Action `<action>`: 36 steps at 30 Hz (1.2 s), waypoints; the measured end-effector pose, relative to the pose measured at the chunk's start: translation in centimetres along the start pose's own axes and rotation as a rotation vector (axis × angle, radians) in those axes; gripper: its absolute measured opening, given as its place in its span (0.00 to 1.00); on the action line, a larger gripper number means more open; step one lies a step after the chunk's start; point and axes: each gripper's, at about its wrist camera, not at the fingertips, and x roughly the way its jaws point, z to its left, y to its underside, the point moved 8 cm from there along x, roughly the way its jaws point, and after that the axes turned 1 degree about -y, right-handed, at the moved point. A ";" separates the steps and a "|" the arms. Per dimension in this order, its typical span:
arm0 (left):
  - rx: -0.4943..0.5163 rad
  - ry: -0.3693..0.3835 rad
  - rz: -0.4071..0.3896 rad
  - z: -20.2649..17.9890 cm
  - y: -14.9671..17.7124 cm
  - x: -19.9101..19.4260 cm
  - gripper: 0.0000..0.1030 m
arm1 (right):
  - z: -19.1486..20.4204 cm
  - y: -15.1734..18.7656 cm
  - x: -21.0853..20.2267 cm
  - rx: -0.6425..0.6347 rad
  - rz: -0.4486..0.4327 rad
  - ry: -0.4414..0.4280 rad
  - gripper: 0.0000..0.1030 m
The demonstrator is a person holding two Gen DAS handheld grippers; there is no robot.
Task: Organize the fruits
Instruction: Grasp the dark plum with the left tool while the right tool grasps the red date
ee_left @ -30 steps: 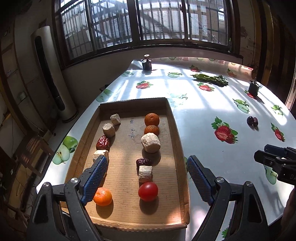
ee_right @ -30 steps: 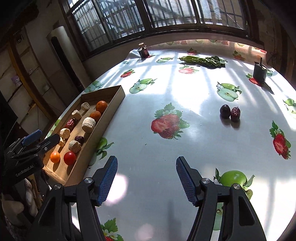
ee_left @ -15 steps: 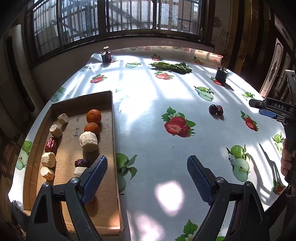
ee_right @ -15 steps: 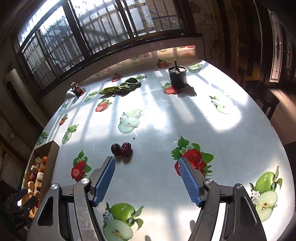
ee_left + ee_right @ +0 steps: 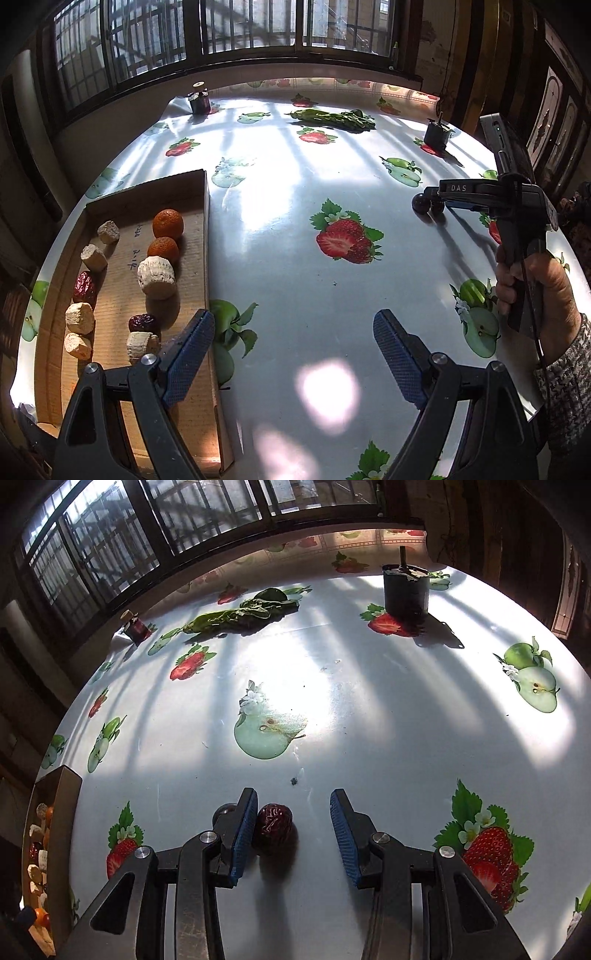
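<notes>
A wrinkled red date (image 5: 275, 829) lies on the table between my right gripper's (image 5: 293, 834) open fingers, touching the left pad (image 5: 244, 834). A dark round plum (image 5: 223, 810) sits just outside that left finger. In the left wrist view the plum (image 5: 420, 204) and the date (image 5: 438, 207) lie under the right gripper's tip (image 5: 436, 195). My left gripper (image 5: 293, 363) is open and empty, above the table beside the cardboard tray (image 5: 207, 236), which holds oranges (image 5: 168, 223), red dates (image 5: 85, 286) and pale chunks (image 5: 156, 277).
A fruit-print cloth covers the table (image 5: 369, 709). A dark cup (image 5: 406, 590) stands at the back right, leafy greens (image 5: 240, 614) at the back middle, a small jar (image 5: 135, 627) at the back left. The tray (image 5: 70, 812) is far left.
My right gripper has moved forward and down around the date, its left finger between date and plum. My left gripper has pulled back a little; the view stays turned from the tray toward the table.
</notes>
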 end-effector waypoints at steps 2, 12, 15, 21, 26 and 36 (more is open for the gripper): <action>-0.002 0.016 0.010 -0.4 -0.1 0.4 0.85 | 0.3 0.1 0.1 -0.031 0.003 0.016 0.43; 0.016 0.057 0.018 -3.2 -2.9 2.2 0.85 | -0.4 1.4 -1.1 -0.021 0.023 -0.030 0.43; 0.016 0.055 0.020 -4.0 -4.2 3.1 0.85 | -0.6 2.2 -1.7 -0.027 0.026 -0.040 0.43; 0.031 0.086 0.043 -6.9 -5.9 5.4 0.85 | -2.3 2.7 -2.6 0.022 0.026 -0.032 0.16; 0.153 0.093 0.037 -11.1 -6.5 7.8 0.85 | -5.1 1.9 -2.7 0.161 0.016 -0.095 0.16; 0.224 0.201 0.034 -16.3 -8.5 12.9 0.66 | -4.8 0.8 -2.5 0.289 0.002 -0.331 0.30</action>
